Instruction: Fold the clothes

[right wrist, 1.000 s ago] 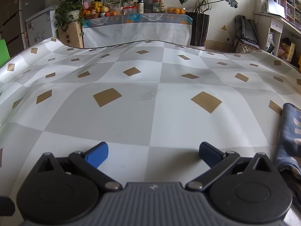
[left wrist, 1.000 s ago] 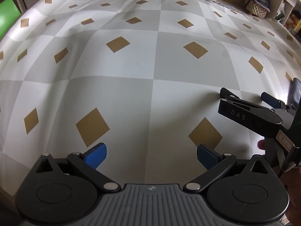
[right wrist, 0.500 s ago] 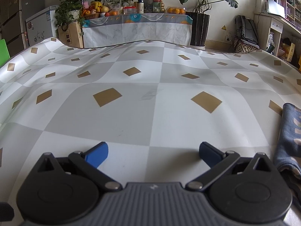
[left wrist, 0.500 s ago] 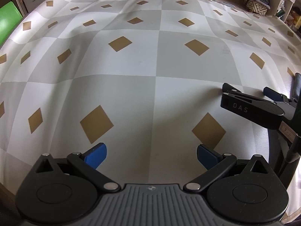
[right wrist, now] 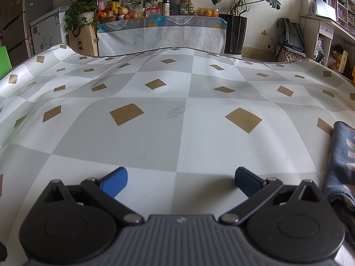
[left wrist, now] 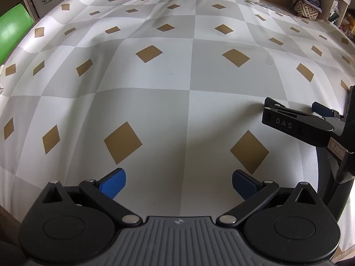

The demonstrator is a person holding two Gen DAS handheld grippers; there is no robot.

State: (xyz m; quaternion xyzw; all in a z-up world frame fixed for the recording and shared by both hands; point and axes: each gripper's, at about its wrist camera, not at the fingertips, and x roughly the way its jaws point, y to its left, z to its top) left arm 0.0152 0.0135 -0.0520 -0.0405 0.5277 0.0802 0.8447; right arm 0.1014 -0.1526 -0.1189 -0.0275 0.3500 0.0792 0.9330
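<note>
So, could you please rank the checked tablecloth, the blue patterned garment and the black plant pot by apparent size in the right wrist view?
1. Checked tablecloth, much the largest.
2. Blue patterned garment, partly cut off at the frame edge.
3. Black plant pot, though it stands farther away, so this order is uncertain.

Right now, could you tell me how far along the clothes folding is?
Nothing looks folded yet. The dark blue patterned garment lies bunched at the right edge of the checked grey-and-white tablecloth. Nothing is in hand: left tongs and right tongs are open and hold nothing. Picking up, spreading and folding the garment are all left.
</note>
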